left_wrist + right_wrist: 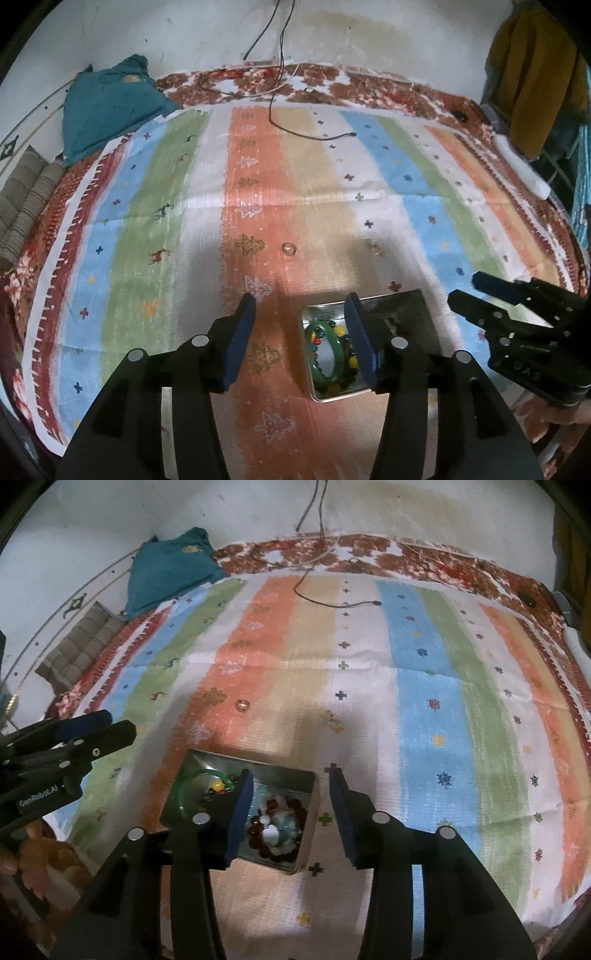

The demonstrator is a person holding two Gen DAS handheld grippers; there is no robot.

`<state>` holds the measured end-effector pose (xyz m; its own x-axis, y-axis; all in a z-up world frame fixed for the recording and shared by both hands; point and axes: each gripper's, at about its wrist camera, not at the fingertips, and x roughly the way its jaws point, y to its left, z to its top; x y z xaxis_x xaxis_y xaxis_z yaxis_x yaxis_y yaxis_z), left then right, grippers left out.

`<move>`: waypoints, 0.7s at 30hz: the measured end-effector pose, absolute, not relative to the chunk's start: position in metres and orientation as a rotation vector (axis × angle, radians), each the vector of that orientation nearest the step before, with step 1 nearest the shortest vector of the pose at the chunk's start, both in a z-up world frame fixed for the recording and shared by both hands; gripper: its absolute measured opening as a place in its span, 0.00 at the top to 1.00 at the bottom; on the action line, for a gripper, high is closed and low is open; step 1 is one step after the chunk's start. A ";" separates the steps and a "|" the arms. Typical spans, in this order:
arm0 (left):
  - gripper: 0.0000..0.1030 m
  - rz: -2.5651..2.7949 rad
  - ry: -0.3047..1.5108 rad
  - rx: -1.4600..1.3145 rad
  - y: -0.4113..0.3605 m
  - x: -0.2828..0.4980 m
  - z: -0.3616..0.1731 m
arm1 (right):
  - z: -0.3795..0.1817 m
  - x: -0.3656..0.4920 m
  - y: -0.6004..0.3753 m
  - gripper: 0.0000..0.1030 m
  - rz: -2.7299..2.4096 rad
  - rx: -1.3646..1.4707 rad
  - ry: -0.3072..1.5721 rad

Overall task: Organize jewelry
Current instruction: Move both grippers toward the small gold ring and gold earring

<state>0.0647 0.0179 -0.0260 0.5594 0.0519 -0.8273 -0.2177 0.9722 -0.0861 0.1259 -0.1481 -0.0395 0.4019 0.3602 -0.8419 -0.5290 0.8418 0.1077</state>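
Observation:
A shallow metal tin [399, 299] [207, 758] lies on the striped cloth and holds jewelry. In it are a green bangle [325, 378] [183, 794], coloured beads [349, 345] and a dark red bead bracelet with pale stones [280, 829]. My left gripper [301, 306] hovers open over the tin's left part, nothing between its blue pads. My right gripper [291, 781] hangs open over the tin's right edge, also empty. A small ring [288, 249] [242, 704] and a small gold piece [375, 248] [334, 720] lie loose on the cloth beyond the tin.
The striped cloth [258, 184] covers a floral bedspread [332, 83]. A teal garment [107, 103] lies at the far left, a black cable [314, 134] crosses the far side, and a yellow cloth [535, 74] hangs at the right. A person's hand [11, 860] holds the left gripper.

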 end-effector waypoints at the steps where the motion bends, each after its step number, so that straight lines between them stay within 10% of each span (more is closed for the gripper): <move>1: 0.51 0.165 0.972 -0.179 0.018 0.068 -0.027 | -0.040 0.128 -0.148 0.54 0.558 -0.191 1.013; 21: 0.39 0.207 1.086 -0.191 0.036 0.130 -0.052 | -0.068 0.182 -0.133 0.49 0.512 -0.252 1.123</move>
<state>0.1297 0.0363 -0.0522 0.4503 0.0727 -0.8899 -0.2591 0.9644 -0.0523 0.1820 -0.1330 -0.0676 0.3341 0.2634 -0.9050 -0.5108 0.8575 0.0611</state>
